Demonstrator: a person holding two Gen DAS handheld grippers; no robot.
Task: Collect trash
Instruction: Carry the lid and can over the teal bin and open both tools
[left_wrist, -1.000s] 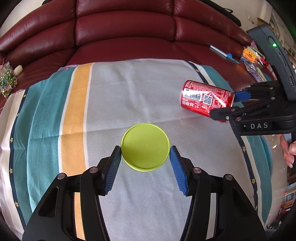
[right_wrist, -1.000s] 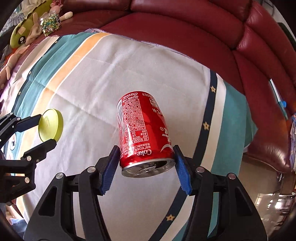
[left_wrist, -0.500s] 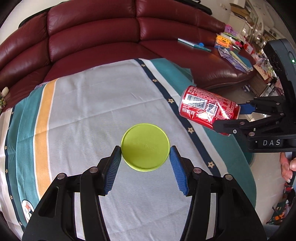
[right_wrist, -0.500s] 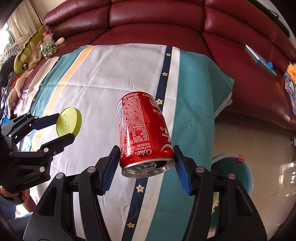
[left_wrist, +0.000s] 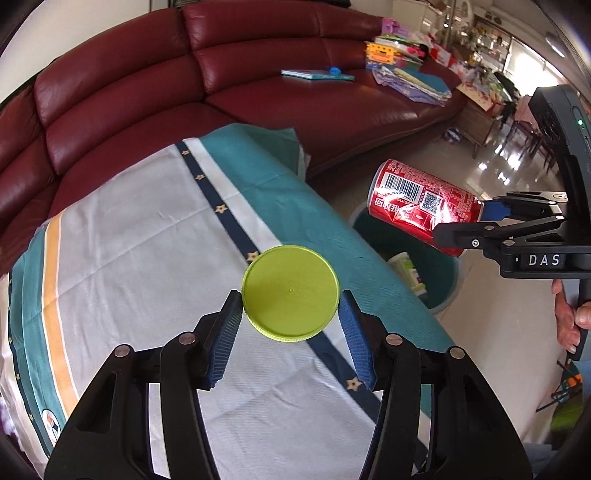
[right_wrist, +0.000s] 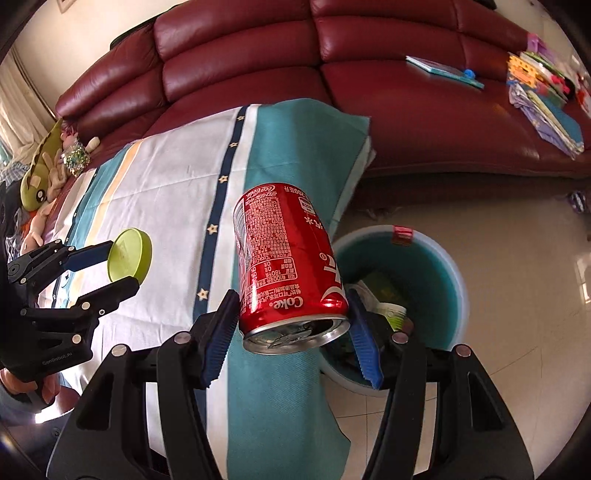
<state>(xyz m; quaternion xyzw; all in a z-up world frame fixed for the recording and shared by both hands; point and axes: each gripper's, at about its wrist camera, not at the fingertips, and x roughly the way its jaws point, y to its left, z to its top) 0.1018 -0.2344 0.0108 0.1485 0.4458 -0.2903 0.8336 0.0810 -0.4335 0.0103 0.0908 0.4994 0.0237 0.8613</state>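
Left gripper (left_wrist: 291, 308) is clamping a lime-green plastic lid (left_wrist: 290, 292) by its rim, above the striped tablecloth (left_wrist: 140, 236) near its right edge. Right gripper (right_wrist: 293, 325) is gripping a red Coke can (right_wrist: 288, 266), opened end facing the camera, at the left rim of the teal trash bin (right_wrist: 436, 266) on the floor; bin is holding a paper cup (right_wrist: 393, 314).

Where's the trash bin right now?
The teal trash bin stands on the tiled floor off the table's corner, right of the red can in the right wrist view, with trash already inside.
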